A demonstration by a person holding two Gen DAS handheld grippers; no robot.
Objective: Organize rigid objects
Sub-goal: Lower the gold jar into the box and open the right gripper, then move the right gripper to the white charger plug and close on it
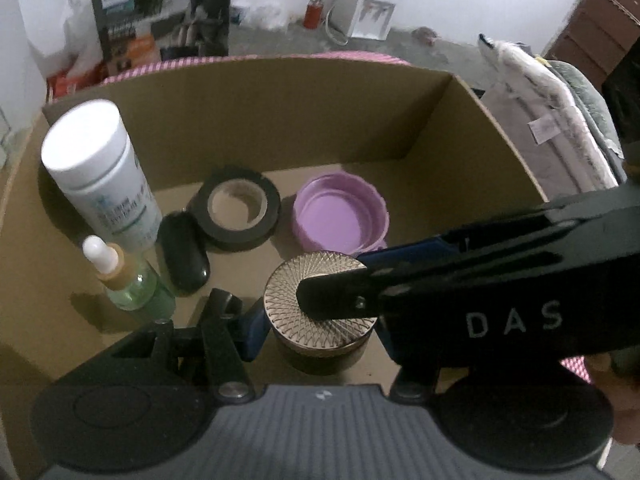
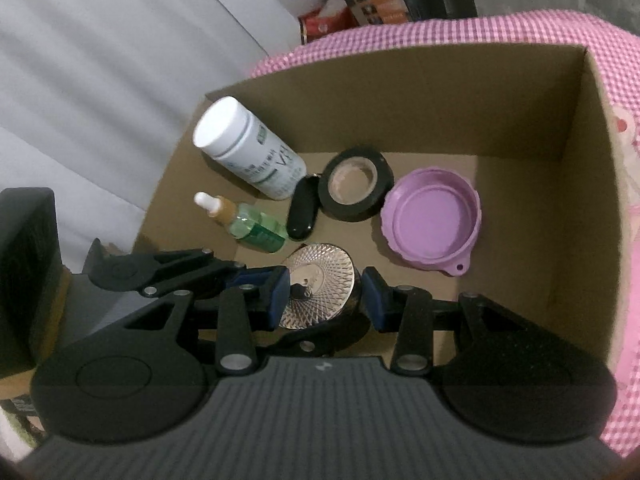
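Observation:
A dark jar with a gold patterned lid (image 1: pixel 288 292) (image 2: pixel 320 280) stands on the floor of a cardboard box (image 1: pixel 280 120) (image 2: pixel 400 92). Both grippers reach into the box. My left gripper (image 1: pixel 320 308) has its blue pads on either side of the jar. My right gripper (image 2: pixel 326 296) also has its pads beside the jar; its finger crosses the left wrist view over the lid. Whether either pair of pads presses the jar is unclear. A white bottle (image 1: pixel 96 172) (image 2: pixel 248 148), a green dropper bottle (image 1: pixel 132 284) (image 2: pixel 248 224), a black oval case (image 1: pixel 184 252) (image 2: pixel 303 212), a black tape roll (image 1: pixel 236 208) (image 2: pixel 356 184) and a purple lid (image 1: pixel 340 216) (image 2: pixel 432 224) lie in the box.
The box sits on a pink checked cloth (image 2: pixel 460 28) (image 1: pixel 160 66). The box's right part has bare floor (image 2: pixel 512 288). Beyond are a grey floor, a printed carton (image 1: pixel 120 20), a water dispenser (image 1: pixel 372 4) and folded fabrics (image 1: pixel 560 120).

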